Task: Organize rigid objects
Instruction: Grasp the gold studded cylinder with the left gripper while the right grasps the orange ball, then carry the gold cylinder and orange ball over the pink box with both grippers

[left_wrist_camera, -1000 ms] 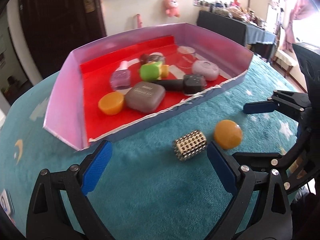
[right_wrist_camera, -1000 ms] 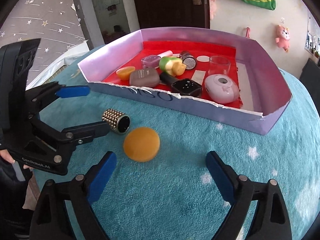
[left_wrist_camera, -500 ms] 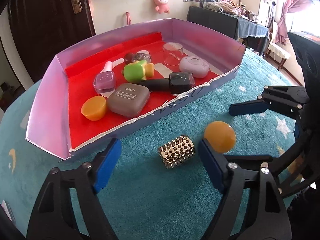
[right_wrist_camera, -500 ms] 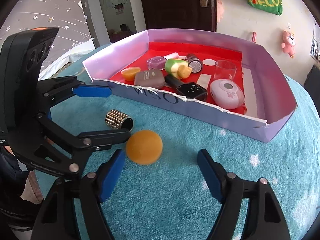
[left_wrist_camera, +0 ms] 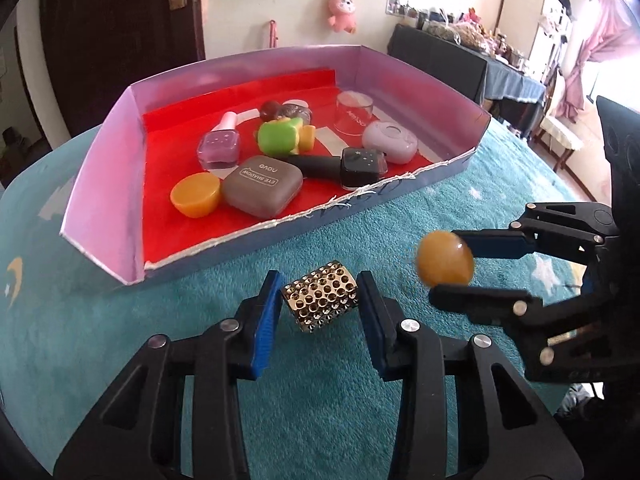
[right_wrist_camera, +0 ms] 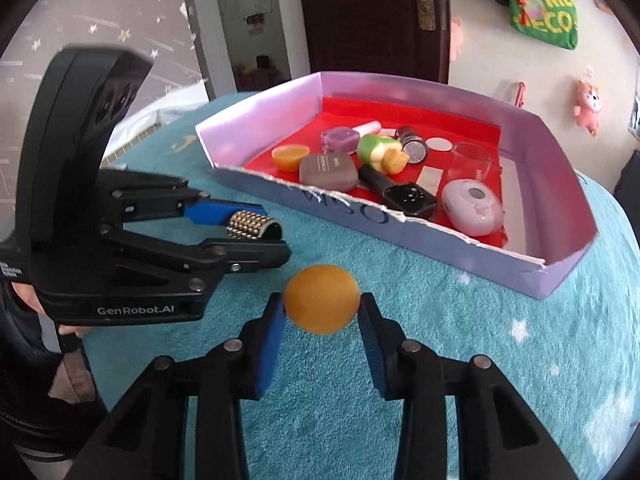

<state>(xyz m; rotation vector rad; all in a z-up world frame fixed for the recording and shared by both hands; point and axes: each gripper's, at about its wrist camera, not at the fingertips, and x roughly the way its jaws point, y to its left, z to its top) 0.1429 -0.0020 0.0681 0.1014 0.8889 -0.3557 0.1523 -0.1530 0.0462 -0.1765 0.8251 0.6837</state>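
Left gripper [left_wrist_camera: 320, 304] pinched on studded gold cylinder [left_wrist_camera: 320, 300]; right gripper [right_wrist_camera: 322, 306], jaws closing, clamped on orange ball [right_wrist_camera: 322, 304]. Both just above teal cloth [left_wrist_camera: 120, 340], purple tray [left_wrist_camera: 108, 184] at twelve o'clock.

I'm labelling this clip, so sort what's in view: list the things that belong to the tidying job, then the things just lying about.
Job in hand:
- gold studded metal cylinder, between the left tongs
- orange smooth round ball, between the right tongs
- lilac cardboard tray with red floor, already holding cosmetics

Lying about:
- pink plush toy on the wall
- green cloth bag hanging
- dark wooden door
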